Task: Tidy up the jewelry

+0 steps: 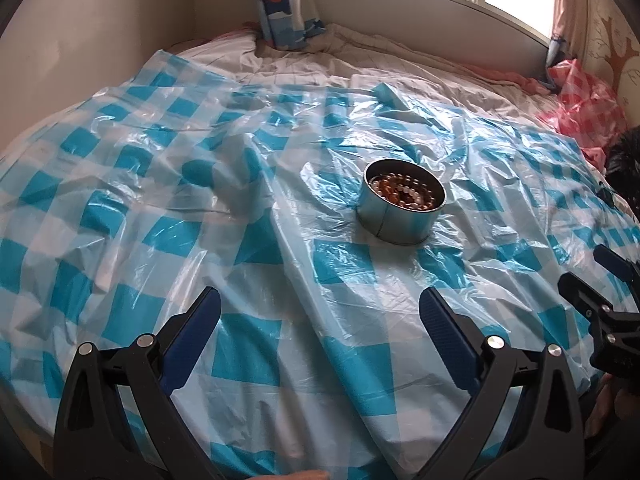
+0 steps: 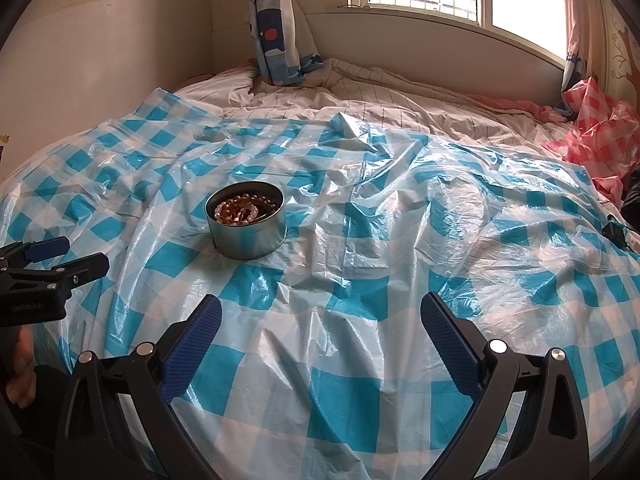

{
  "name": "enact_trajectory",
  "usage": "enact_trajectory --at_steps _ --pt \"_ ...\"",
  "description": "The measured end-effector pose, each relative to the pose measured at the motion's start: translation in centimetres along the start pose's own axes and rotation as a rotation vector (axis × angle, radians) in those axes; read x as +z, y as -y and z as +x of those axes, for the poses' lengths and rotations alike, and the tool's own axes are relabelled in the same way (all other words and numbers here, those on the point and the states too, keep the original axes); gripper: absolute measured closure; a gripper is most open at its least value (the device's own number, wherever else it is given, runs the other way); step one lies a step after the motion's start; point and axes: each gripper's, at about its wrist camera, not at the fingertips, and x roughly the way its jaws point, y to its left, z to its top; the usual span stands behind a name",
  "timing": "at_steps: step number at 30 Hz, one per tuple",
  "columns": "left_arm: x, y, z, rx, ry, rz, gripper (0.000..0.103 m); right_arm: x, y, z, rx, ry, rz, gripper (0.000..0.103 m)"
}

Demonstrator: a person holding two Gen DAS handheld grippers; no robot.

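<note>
A round metal tin (image 1: pixel 400 220) stands on the blue-and-white checked plastic sheet (image 1: pixel 160 200) on the bed. Amber and pearl bead strings (image 1: pixel 404 194) lie inside it. In the right wrist view the tin (image 2: pixel 250 240) is ahead to the left, with the beads (image 2: pixel 244 210) in it. My left gripper (image 1: pixel 320 308) is open and empty, held short of the tin. My right gripper (image 2: pixel 320 312) is open and empty, to the right of the tin. Each gripper also shows from the side in the other view: the right gripper (image 1: pixel 592 280) and the left gripper (image 2: pixel 68 256).
A crumpled red-and-white checked plastic sheet (image 2: pixel 596 140) lies at the bed's far right. A blue patterned curtain (image 2: pixel 276 40) hangs at the back by the window. A small black object (image 2: pixel 614 234) lies at the right edge. Walls bound the bed on the left and back.
</note>
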Motion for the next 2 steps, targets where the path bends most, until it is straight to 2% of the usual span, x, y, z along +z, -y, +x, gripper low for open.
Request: enact_trajectory --at_steps 2 --pt "0.00 -0.05 -0.01 0.010 0.000 -0.003 0.008 0.06 0.03 0.01 0.001 -0.001 0.000 0.008"
